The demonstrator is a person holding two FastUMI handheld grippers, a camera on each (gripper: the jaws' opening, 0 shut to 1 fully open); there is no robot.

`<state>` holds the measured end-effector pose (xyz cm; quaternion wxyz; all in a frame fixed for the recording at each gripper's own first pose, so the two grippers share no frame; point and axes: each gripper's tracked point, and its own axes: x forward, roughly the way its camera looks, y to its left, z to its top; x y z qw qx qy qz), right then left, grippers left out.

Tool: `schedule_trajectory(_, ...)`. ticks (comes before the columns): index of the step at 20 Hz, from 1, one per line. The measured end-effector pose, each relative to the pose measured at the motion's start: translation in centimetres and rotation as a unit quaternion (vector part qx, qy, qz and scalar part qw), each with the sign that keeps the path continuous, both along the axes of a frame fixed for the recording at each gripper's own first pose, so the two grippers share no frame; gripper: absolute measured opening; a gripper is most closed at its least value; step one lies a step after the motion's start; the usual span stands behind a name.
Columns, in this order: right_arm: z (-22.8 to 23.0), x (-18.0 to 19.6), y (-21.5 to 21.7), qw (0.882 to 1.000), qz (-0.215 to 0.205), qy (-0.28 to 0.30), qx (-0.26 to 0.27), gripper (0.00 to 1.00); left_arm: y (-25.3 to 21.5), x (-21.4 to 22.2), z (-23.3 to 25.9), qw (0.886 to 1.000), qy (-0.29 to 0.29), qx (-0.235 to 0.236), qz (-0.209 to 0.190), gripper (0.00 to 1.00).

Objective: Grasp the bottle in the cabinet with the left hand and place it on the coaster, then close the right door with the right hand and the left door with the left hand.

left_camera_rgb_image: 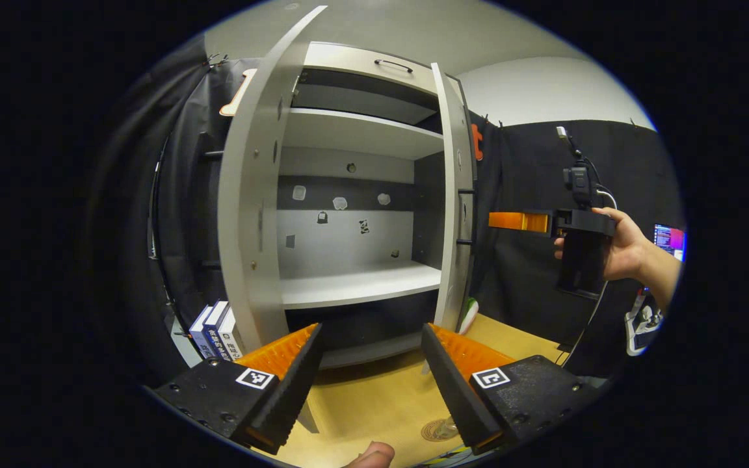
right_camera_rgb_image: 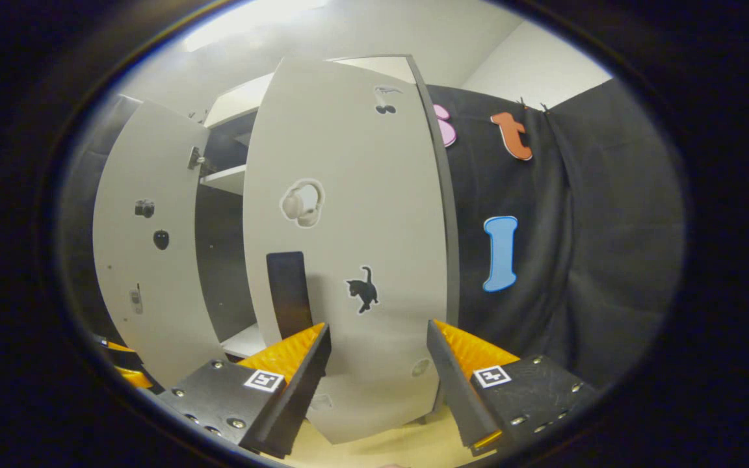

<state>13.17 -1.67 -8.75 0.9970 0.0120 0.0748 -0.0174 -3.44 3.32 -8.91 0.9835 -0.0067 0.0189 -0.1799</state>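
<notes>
Both claws stand wide with nothing between their fingers. Left claw (left_camera_rgb_image: 369, 383) hangs over the yellow tabletop (left_camera_rgb_image: 374, 396), facing the open cabinet (left_camera_rgb_image: 355, 195). Its shelves (left_camera_rgb_image: 358, 284) are bare of loose things; small stickers dot the back panel. The left door (left_camera_rgb_image: 251, 214) swings out toward the camera, and the right door (left_camera_rgb_image: 454, 201) stands edge-on, so its face cannot be read from the left gripper view. A drawer with a dark handle (left_camera_rgb_image: 394, 65) sits above the shelves.

At the bottom of that view a round, patterned coaster (left_camera_rgb_image: 438, 430) lies on the tabletop, partly hidden behind the claw's right finger; whether anything stands on it cannot be made out, and I cannot pick out the bottle in either view. A fingertip (left_camera_rgb_image: 374, 455) is cut off at the lower edge. A few books (left_camera_rgb_image: 217, 330) stand beside the cabinet's left door, half hidden by it. A white and green object (left_camera_rgb_image: 469, 315) peeks from behind the right door's foot, too little of it showing to name.

Right claw (right_camera_rgb_image: 378, 383), in the right gripper view, faces the outer side of the right door (right_camera_rgb_image: 348, 247), which carries headphone and cat stickers and a dark handle (right_camera_rgb_image: 289, 292). In the left gripper view it (left_camera_rgb_image: 521, 221) is held by a hand (left_camera_rgb_image: 625, 250) off to the right, well apart from the door.
</notes>
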Motion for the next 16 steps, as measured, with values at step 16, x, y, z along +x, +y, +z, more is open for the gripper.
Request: schedule_trajectory(16, 0.6, -29.4, 2.7, 1.0, -0.006, -0.003, -0.006, 0.91, 17.0, -2.5, 5.8, 0.983, -0.035, 0.014, 0.181, 0.98)
